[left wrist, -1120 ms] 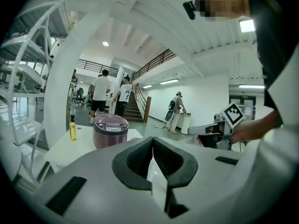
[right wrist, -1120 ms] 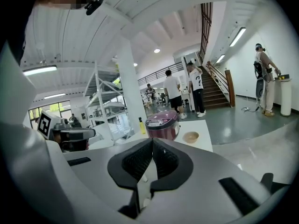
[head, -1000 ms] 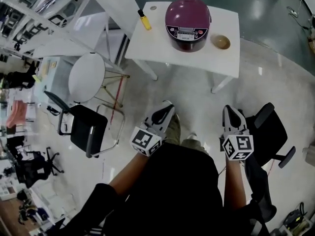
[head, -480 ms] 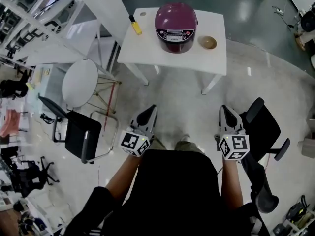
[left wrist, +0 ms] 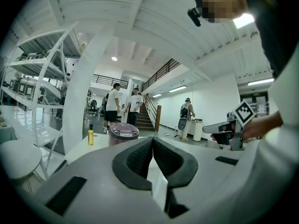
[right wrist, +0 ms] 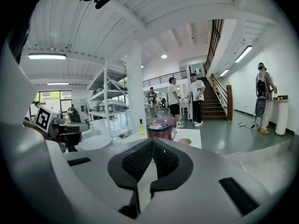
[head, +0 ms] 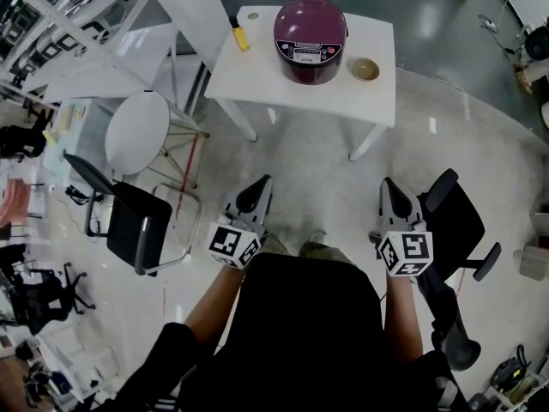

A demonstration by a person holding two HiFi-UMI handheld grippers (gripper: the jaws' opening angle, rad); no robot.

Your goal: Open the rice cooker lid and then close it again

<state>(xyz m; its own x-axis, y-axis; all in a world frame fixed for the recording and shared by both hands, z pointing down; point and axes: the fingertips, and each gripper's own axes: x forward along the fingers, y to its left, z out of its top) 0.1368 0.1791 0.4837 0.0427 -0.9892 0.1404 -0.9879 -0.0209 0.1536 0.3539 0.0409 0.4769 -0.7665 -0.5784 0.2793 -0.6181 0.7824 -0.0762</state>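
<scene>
Compared with a second ago, the rice cooker (head: 310,28) is seen higher in the head view, its lid shut as before, and the left gripper (head: 255,192) is found further left. Both grippers are held out almost level, side by side, the right gripper (head: 390,192) included, with jaws pressed together on nothing. The cooker is set on the white table (head: 257,80), between a yellow bottle (head: 238,35) and a bowl (head: 364,69), well ahead. Bare floor (head: 317,178) is left between, flanked by a black chair (head: 133,226) at the left.
</scene>
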